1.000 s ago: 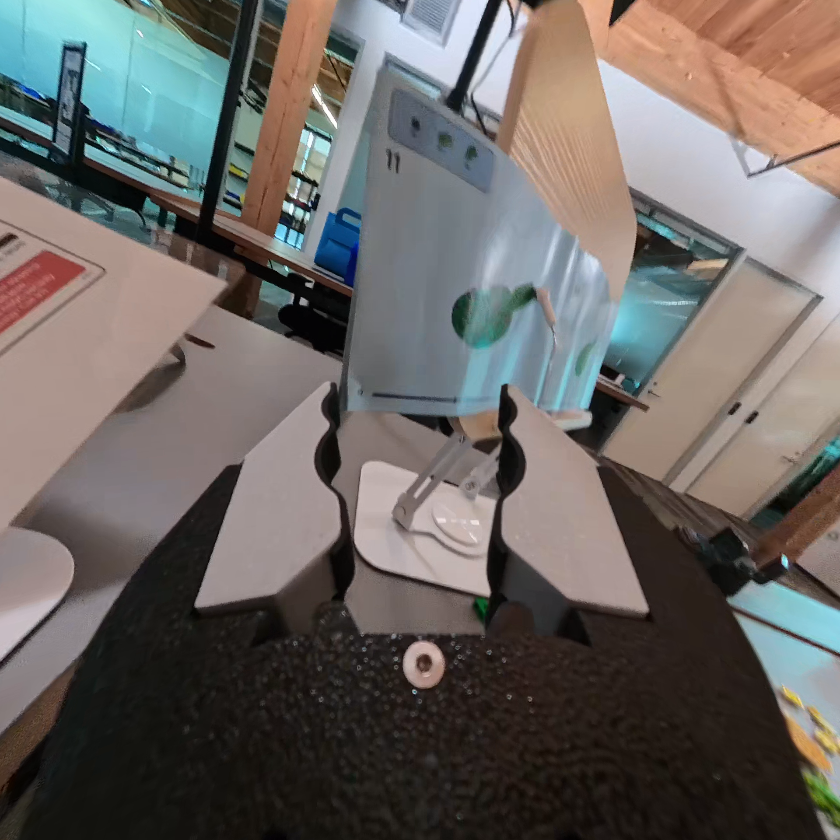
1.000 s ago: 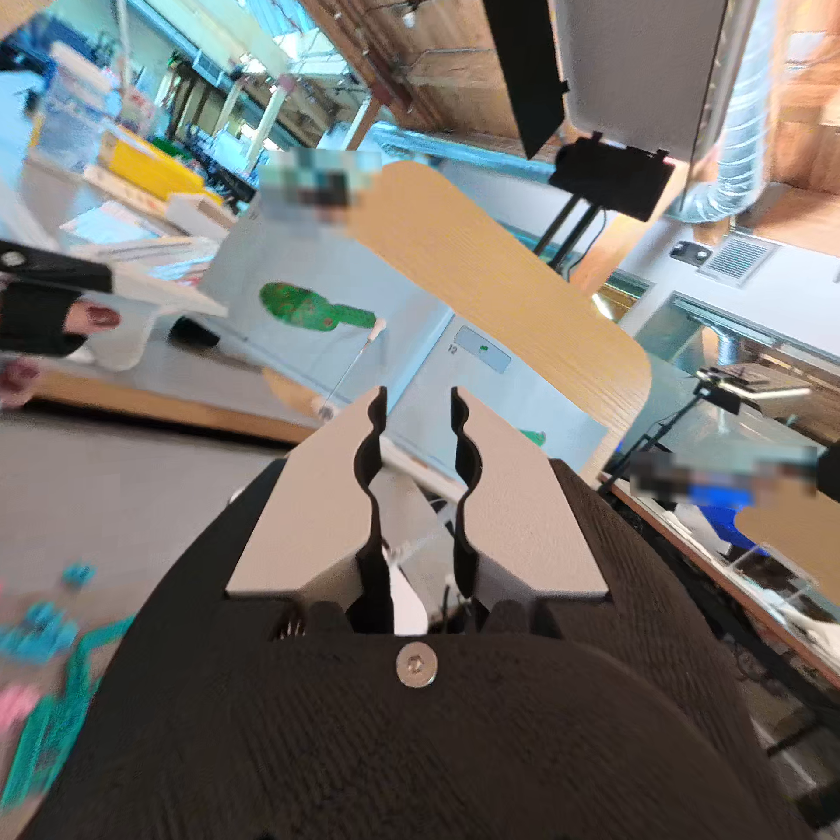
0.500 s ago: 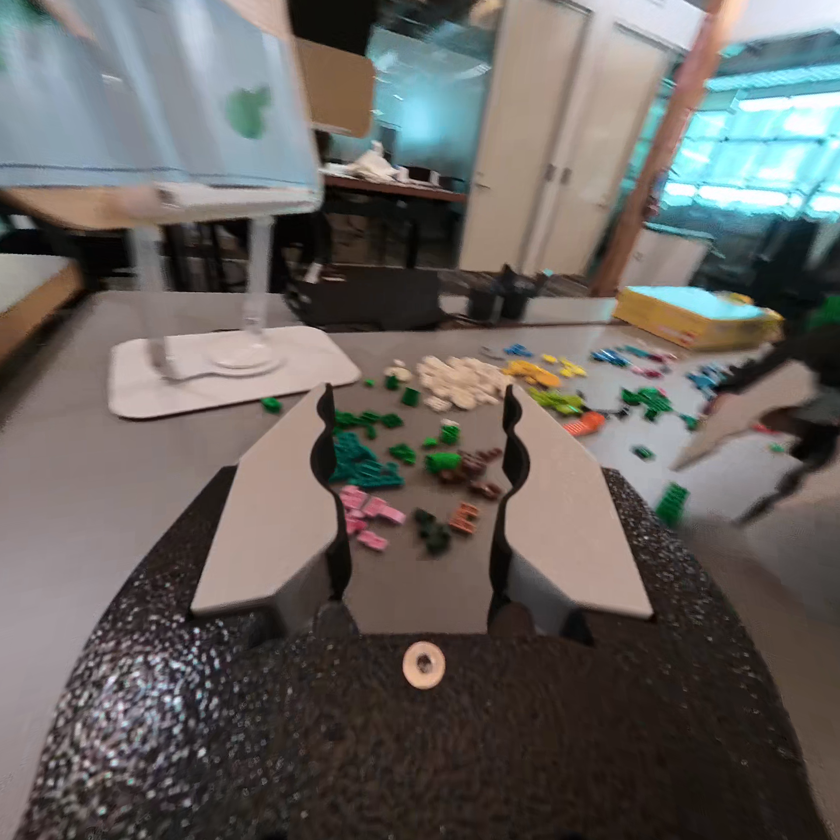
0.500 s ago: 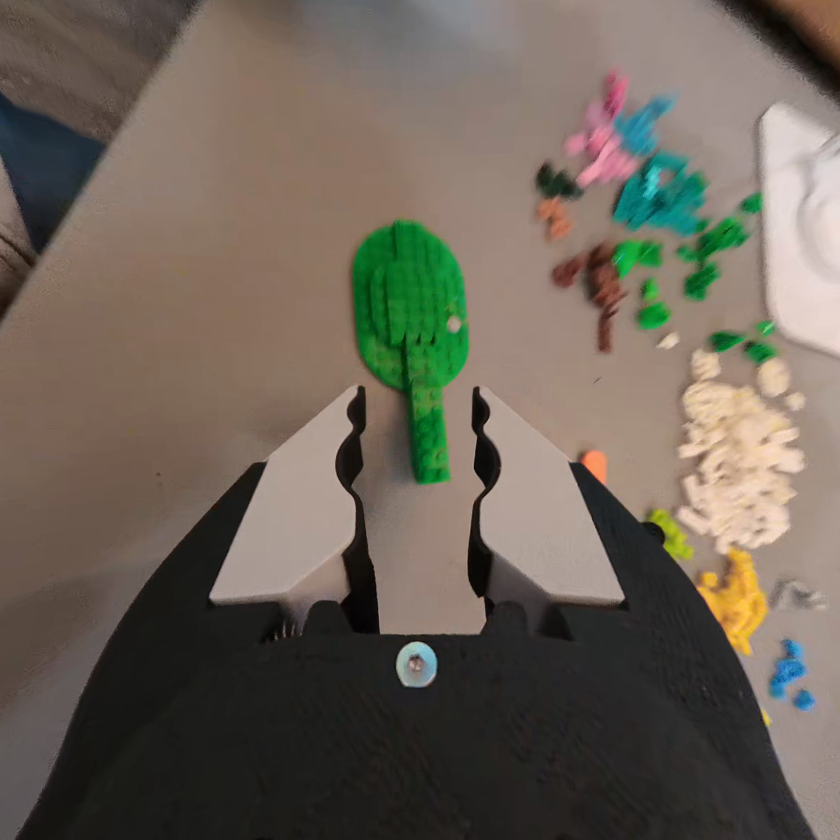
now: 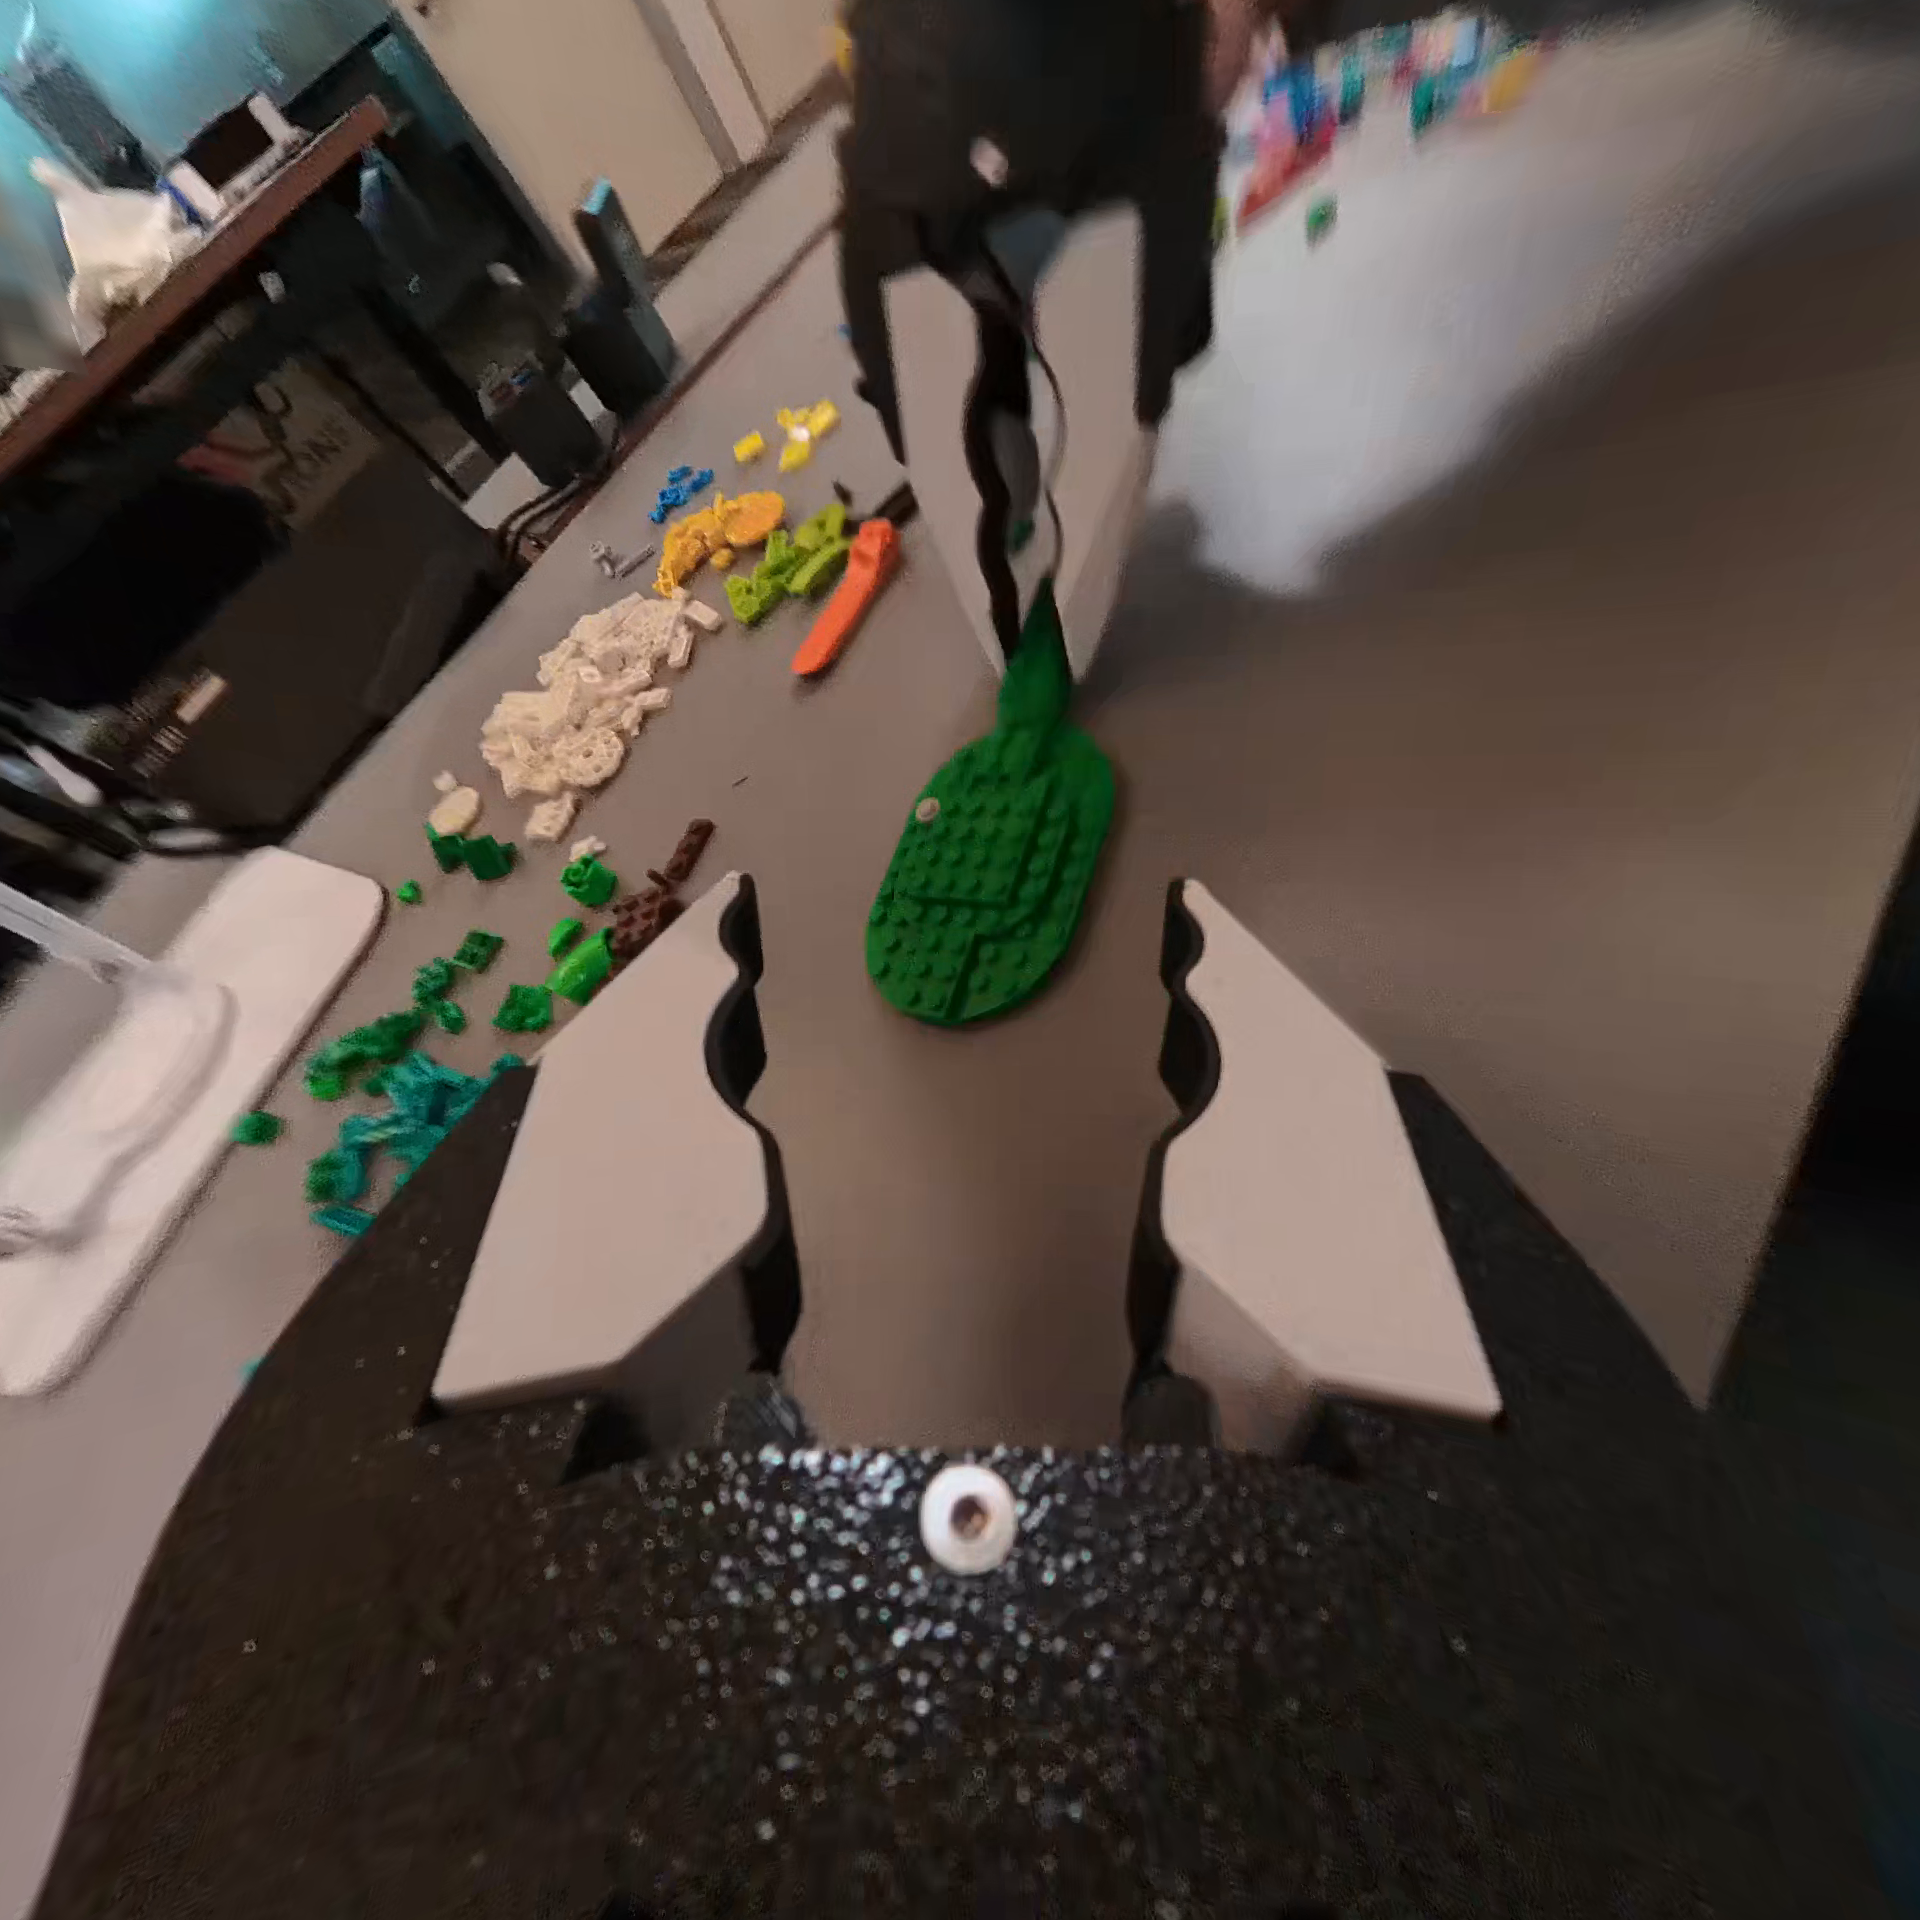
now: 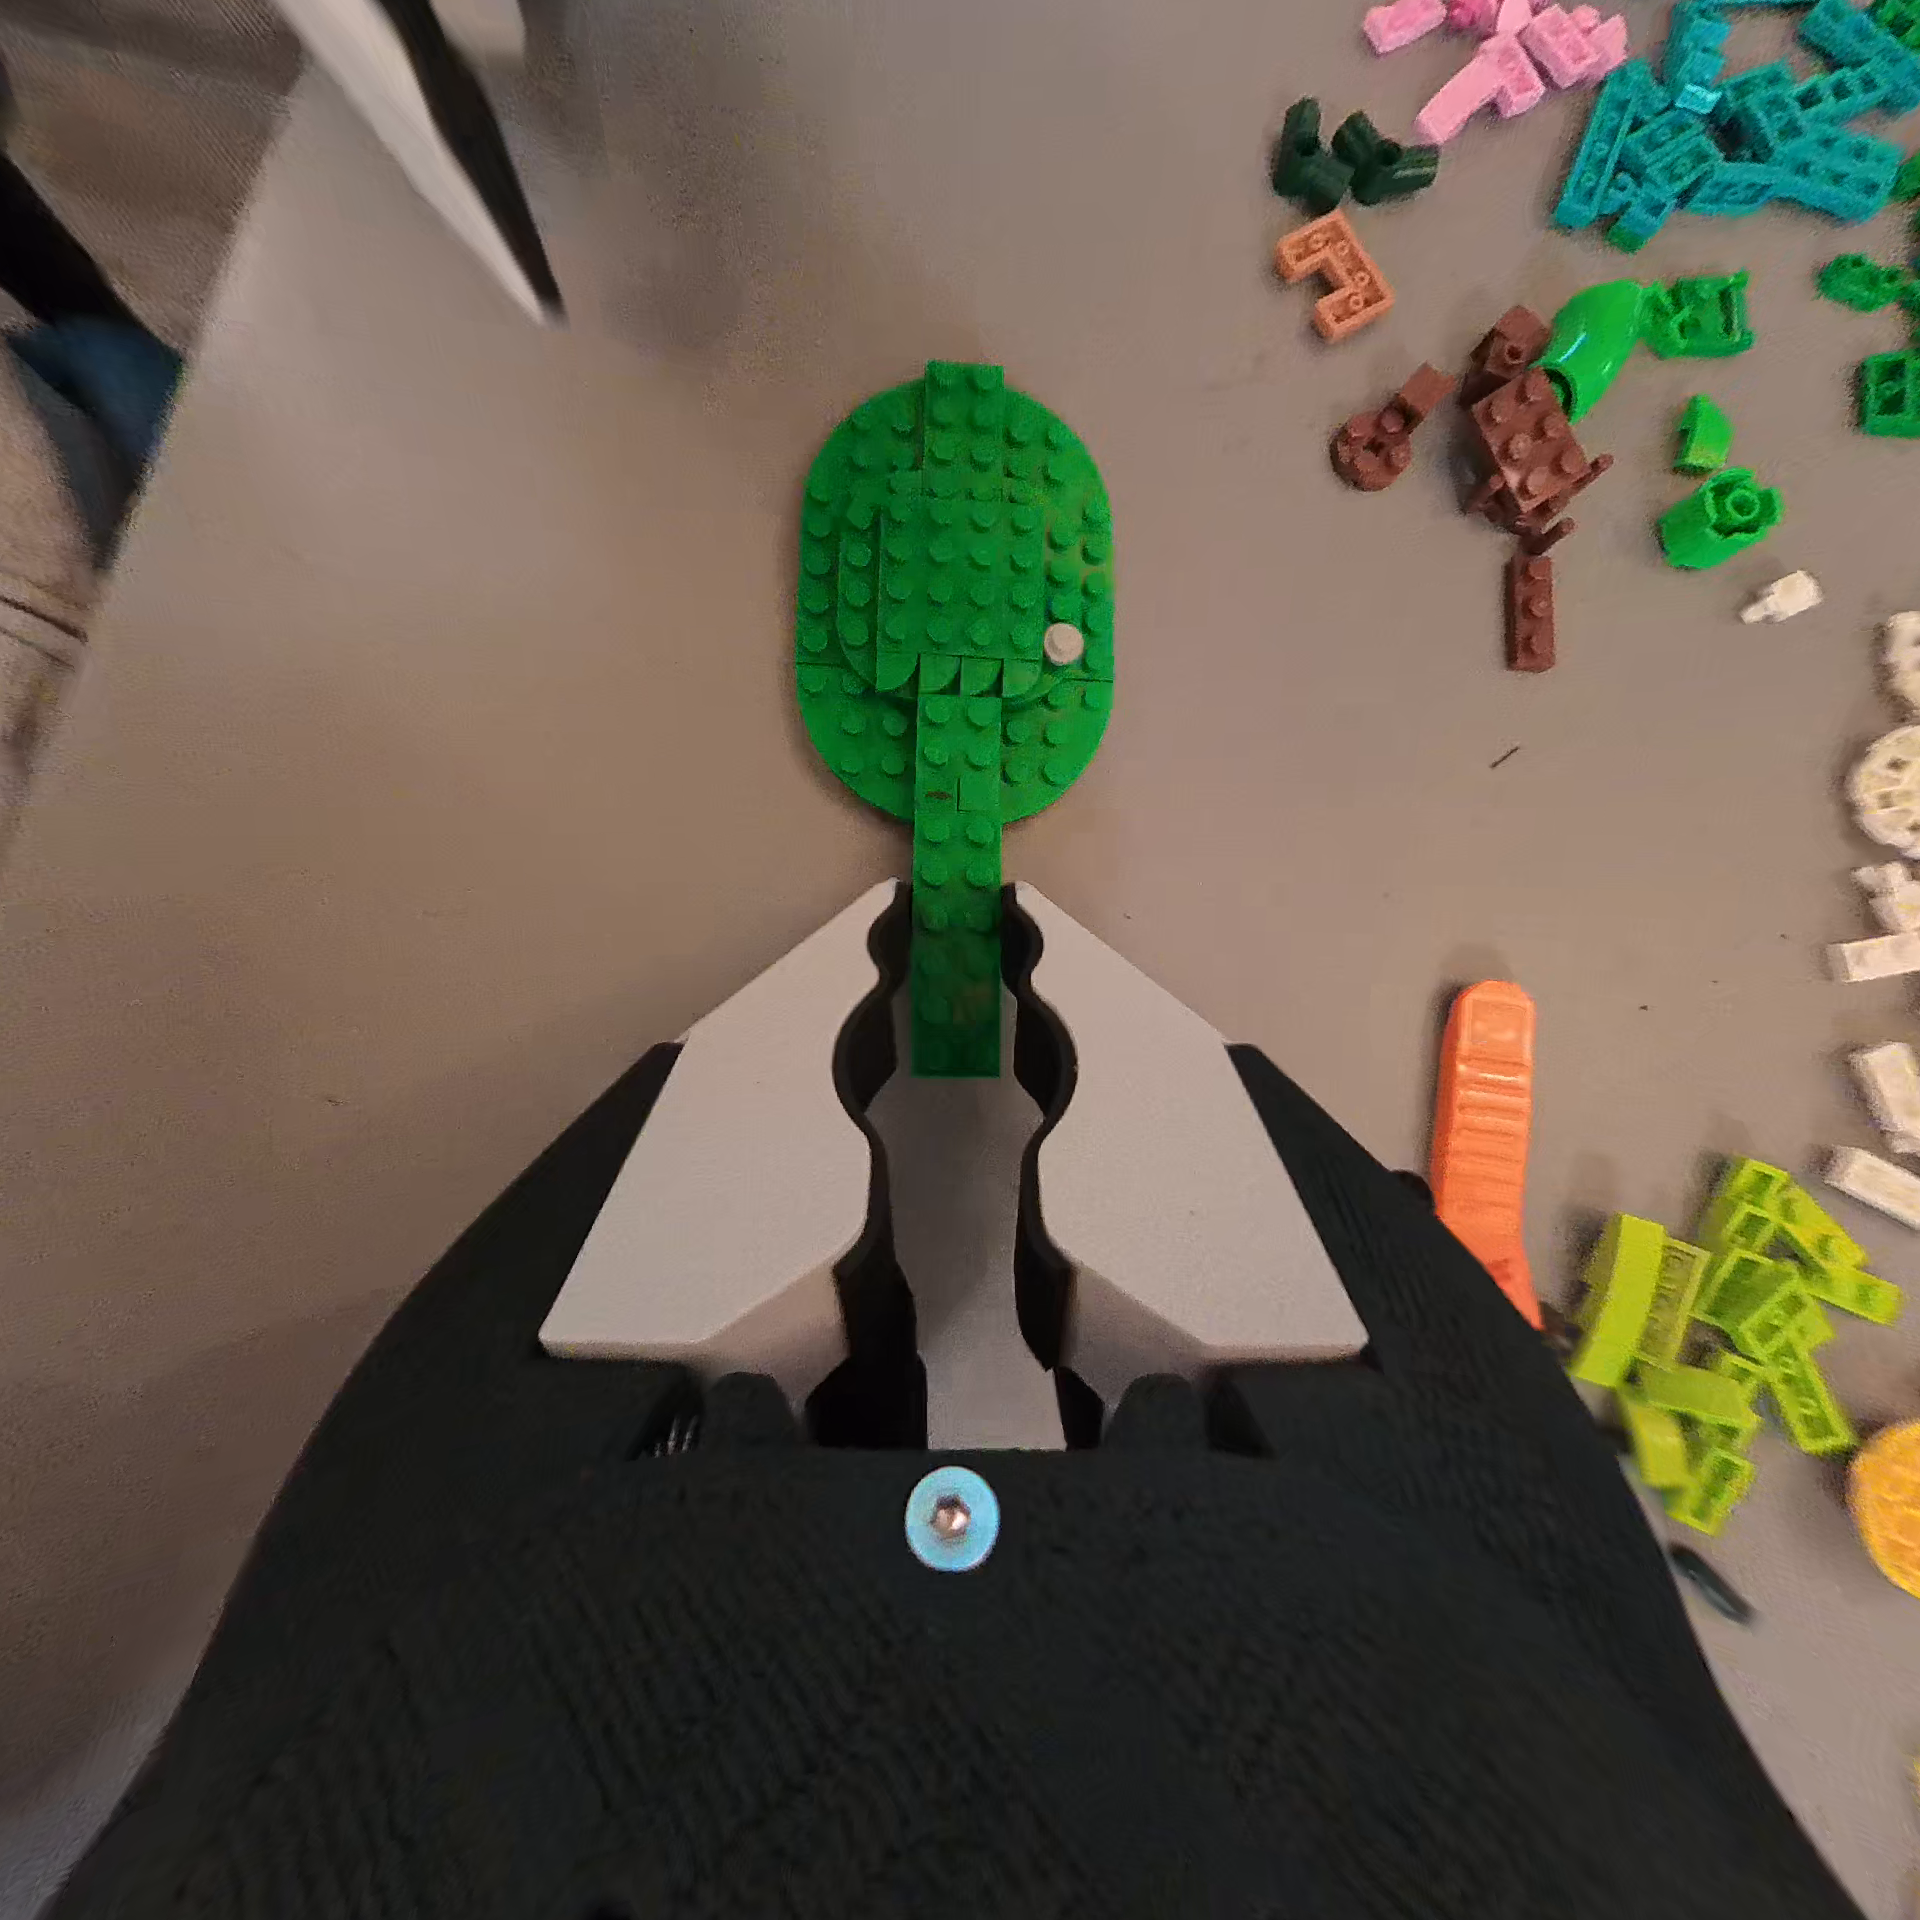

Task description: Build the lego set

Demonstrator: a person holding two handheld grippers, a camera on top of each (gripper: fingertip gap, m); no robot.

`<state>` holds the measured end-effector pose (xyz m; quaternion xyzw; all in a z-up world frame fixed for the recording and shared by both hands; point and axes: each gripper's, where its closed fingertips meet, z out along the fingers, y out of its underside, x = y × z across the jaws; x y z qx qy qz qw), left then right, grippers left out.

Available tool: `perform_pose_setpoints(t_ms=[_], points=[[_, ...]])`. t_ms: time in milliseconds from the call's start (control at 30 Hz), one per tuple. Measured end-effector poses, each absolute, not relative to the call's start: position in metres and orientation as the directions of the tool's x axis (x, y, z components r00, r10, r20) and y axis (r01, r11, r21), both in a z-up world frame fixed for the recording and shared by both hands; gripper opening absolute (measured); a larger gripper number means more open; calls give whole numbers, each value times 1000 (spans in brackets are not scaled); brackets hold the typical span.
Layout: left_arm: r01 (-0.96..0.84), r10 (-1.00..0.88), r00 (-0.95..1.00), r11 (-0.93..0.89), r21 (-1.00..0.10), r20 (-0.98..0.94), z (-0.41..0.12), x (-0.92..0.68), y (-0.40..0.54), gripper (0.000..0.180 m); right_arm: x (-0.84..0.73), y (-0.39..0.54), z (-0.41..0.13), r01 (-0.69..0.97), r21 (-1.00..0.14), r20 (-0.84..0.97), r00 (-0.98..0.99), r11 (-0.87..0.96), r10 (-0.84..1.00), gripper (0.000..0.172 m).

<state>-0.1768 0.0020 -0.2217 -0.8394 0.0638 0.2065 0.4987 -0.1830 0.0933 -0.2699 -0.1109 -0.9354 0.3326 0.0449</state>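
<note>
A green brick build (image 6: 956, 582), an oval plate with a narrow stem, lies on the grey table (image 6: 416, 831). My right gripper (image 6: 956, 894) is shut on the stem, with both pads pressed against its sides. The left wrist view shows this grasp from the far side: the right gripper (image 5: 1023, 582) holds the stem's end, and the oval (image 5: 997, 894) rests on the table. My left gripper (image 5: 956, 885) is open and empty. It hovers just short of the oval's near end, with its fingers wide on either side. One of its fingers (image 6: 416, 135) shows at the top left of the right wrist view.
Loose bricks lie sorted by colour beside the build: white (image 5: 577, 707), brown (image 6: 1507, 436), teal (image 6: 1745, 135), pink (image 6: 1496, 52), lime (image 6: 1725, 1340). There is also an orange brick separator (image 6: 1481, 1122). A white stand base (image 5: 187, 1060) sits at the left. Desks stand beyond the table's far edge. Tip to tip, the grippers are about 12 centimetres apart. To reach the orange brick separator (image 6: 1481, 1122) in a straight line is about 10 centimetres for my right fingers, about 20 centimetres for my left. It is also in sight in the left wrist view (image 5: 838, 618).
Both views swung down from the upright stand to the table. My right gripper opened around the green stem, moved in and closed on it. My left gripper stayed open and came to face the oval.
</note>
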Motion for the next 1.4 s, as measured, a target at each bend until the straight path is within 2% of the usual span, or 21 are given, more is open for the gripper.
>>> perform_pose_setpoints(t_ms=[133, 200, 333, 500, 567, 633, 700, 767, 867, 967, 1033, 1100, 1167, 1267, 1400], points=[[-554, -40, 712, -645, -527, -701, -246, -188, 10, 77, -183, 92, -260, 294, -696, -167, -954, 655, 251, 15], [-598, -75, 627, -684, -417, -775, -249, -197, 14, 67, -186, 93, -254, 339, -721, -226, -940, 605, 257, 15], [-646, -129, 547, -693, -320, -827, -251, -208, 27, 58, -191, 92, -243, 400, -758, -312, -916, 516, 251, 15], [-667, -138, 479, -699, -257, -867, -261, -221, 40, 32, -196, 96, -246, 423, -765, -331, -905, 486, 267, 15], [-667, -124, 455, -703, -245, -882, -263, -225, 44, 25, -196, 99, -250, 420, -764, -325, -906, 490, 272, 15], [-666, -100, 428, -707, -239, -898, -262, -228, 46, 10, -196, 101, -252, 419, -768, -317, -906, 484, 281, 15], [-657, -69, 406, -716, -238, -911, -260, -233, 47, 9, -203, 101, -244, 396, -804, -268, -907, 443, 323, 20], [-634, -24, 396, -731, -255, -918, -255, -240, 43, 9, -212, 100, -224, 311, -882, -167, -909, 354, 382, 37], [-595, 39, 436, -737, -320, -899, -248, -246, 34, 9, -221, 104, -191, 112, -962, 37, -847, 248, 530, 46], [-582, 95, 424, -734, -351, -901, -238, -252, 27, 10, -226, 121, -167, -152, -960, 280, -605, 237, 745, 43], [-593, 108, 416, -721, -359, -903, -236, -251, 25, 10, -226, 141, -153, -288, -882, 455, -319, 373, 831, 40], [-592, 102, 441, -714, -375, -892, -239, -248, 25, 9, -224, 163, -145, -290, -770, 602, -34, 569, 798, 41], [-567, 89, 526, -705, -426, -846, -247, -243, 28, 10, -223, 166, -144, -272, -721, 649, 59, 638, 758, 41], [-564, 97, 561, -682, -466, -822, -247, -239, 32, 9, -228, 159, -152, -282, -767, 599, 8, 577, 800, 41], [-594, 112, 512, -670, -445, -852, -241, -239, 32, 9, -237, 162, -165, -244, -802, 570, -41, 545, 821, 39]])
